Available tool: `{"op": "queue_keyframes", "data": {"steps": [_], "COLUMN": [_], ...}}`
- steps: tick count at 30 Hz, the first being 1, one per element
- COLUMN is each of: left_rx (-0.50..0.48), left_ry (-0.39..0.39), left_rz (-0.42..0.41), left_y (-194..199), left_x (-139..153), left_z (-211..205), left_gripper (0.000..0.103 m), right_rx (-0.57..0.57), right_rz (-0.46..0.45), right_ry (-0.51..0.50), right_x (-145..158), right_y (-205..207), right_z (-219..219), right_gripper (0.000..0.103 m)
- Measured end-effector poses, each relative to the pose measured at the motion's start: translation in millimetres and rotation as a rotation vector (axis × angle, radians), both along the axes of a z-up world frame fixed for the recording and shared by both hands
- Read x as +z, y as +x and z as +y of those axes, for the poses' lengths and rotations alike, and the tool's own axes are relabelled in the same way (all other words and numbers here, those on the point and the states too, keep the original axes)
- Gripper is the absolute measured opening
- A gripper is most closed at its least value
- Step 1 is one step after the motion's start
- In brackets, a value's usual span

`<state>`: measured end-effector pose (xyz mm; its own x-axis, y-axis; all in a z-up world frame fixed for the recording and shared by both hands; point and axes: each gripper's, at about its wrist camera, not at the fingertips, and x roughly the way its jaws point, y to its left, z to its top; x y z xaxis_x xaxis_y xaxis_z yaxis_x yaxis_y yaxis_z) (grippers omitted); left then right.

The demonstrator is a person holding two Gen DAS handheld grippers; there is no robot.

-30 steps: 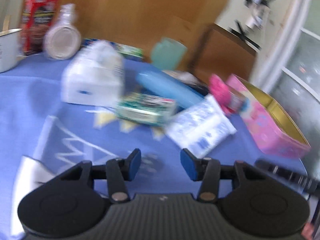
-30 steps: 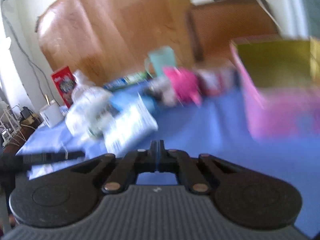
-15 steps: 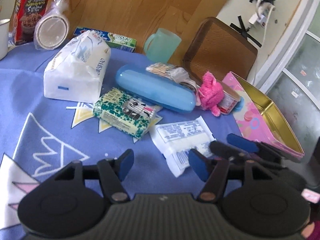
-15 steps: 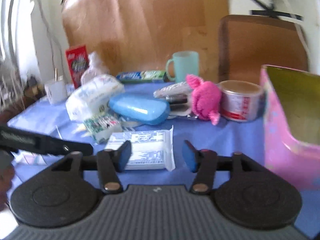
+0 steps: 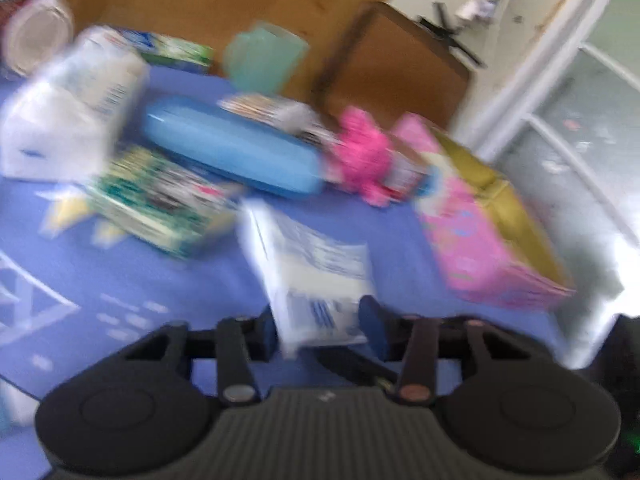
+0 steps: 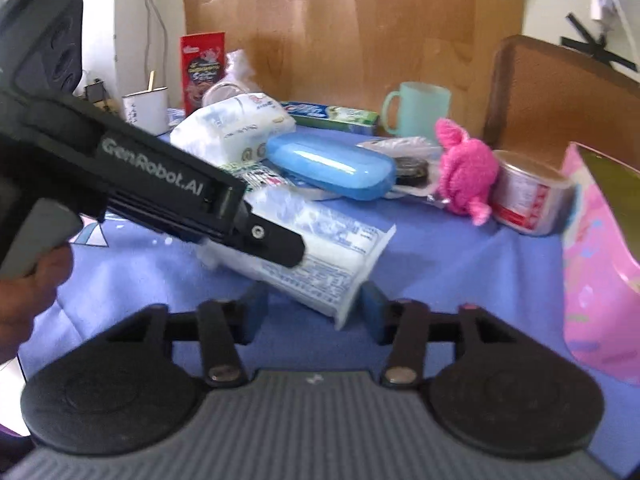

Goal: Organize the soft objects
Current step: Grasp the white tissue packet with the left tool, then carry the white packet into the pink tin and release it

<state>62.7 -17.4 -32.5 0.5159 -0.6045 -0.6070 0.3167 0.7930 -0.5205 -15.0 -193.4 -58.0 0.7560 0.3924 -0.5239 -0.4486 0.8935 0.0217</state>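
Two grippers on one soft thing - that is where the trouble lies. My left gripper [image 5: 320, 332] is clamped on the near end of the white tissue packet [image 5: 312, 264], its jaws drawn in on the wrapper. From the right wrist view its finger lies across the top of the packet, which is tilted, one end raised off the blue tablecloth [image 6: 440, 260]. My right gripper [image 6: 314, 308] is closing, with the packet's low corner between its jaws. I cannot see the pads pressing on it yet.

If my right jaws bite while my left hand pulls another way, the thin wrapper could stretch or tear. If I let go on the left before the right has a real hold, the packet would probably drop back onto the cloth, since only a corner sits between my right jaws. A pinch on a corner of something this slack may also slide off.

I take the open pink tin [image 6: 596, 264] to my right for the place it goes - its wall stands high, and a sagging packet could catch the rim. The can [image 6: 528, 192] and the pink plush toy [image 6: 464, 172] stand near the tin, so a wide swing might knock them. My left view is blurred, so I would not trust it for fine aim.
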Motion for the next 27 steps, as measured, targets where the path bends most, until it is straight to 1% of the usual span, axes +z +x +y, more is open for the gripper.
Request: {"op": "queue_keyframes", "data": {"steps": [1, 2, 3, 4, 6, 8, 9, 10, 12, 15, 17, 19, 21, 22, 24, 26, 27], "left_rx": [-0.02, -0.018, -0.021, -0.027, -0.04, -0.055, -0.062, -0.063, -0.066, -0.029, 0.02, 0.06, 0.073, 0.067, 0.059, 0.05, 0.049], "left_ry": [0.0, 0.05, 0.082, 0.095, 0.084, 0.089, 0.103, 0.118, 0.142, 0.15, 0.139, 0.13, 0.111, 0.108, 0.134, 0.159, 0.171], "left_rz": [0.001, -0.028, -0.045, -0.043, -0.003, -0.005, -0.017, -0.031, -0.069, -0.086, -0.095, -0.113, -0.112, -0.114, -0.114, -0.102, -0.089], "left_y": [-1, -4, -4, -3, 0, -5, -9, -15, -29, -38, -35, -28, -20, -16, -7, 2, 6], "left_x": [3, 7, 9, 9, 6, 6, 8, 10, 16, 23, 30, 37, 39, 38, 33, 26, 22], "left_z": [-5, -15, -22, -26, -30, -27, -24, -19, -3, 25, 39, 45, 45, 44, 34, 26, 23], "left_gripper": [0.027, 0.027, 0.029, 0.028, 0.029, 0.034, 0.046, 0.056, 0.06, 0.061, 0.061, 0.061, 0.061, 0.061, 0.061, 0.061, 0.06], "right_rx": [0.002, -0.014, -0.036, -0.05, -0.049, -0.039, -0.034, -0.028, -0.03, -0.041, -0.055, -0.085, -0.11, -0.126, -0.16, -0.154, -0.144], "right_rz": [0.004, -0.007, -0.024, -0.033, -0.024, -0.011, -0.008, -0.009, -0.019, -0.014, -0.009, -0.032, -0.05, -0.041, 0.041, 0.047, 0.034], "right_ry": [0.025, 0.025, 0.001, -0.028, -0.036, -0.017, -0.007, 0.004, 0.009, 0.045, 0.082, 0.093, 0.084, 0.065, 0.031, 0.076, 0.098], "right_x": [0, 0, 0, -1, -2, -1, -1, 0, 1, 1, 2, 6, 10, 8, -3, -1, 4], "right_y": [-3, -4, -6, -6, -5, -8, -10, -14, -22, -32, -38, -43, -48, -47, -35, -36, -37], "right_z": [-3, -2, -1, 0, -3, -10, -14, -18, -22, -31, -34, -37, -40, -42, -48, -54, -55], "right_gripper": [0.026, 0.025, 0.025, 0.025, 0.026, 0.031, 0.033, 0.041, 0.042, 0.042, 0.042, 0.042, 0.042, 0.043, 0.043, 0.044, 0.044]}}
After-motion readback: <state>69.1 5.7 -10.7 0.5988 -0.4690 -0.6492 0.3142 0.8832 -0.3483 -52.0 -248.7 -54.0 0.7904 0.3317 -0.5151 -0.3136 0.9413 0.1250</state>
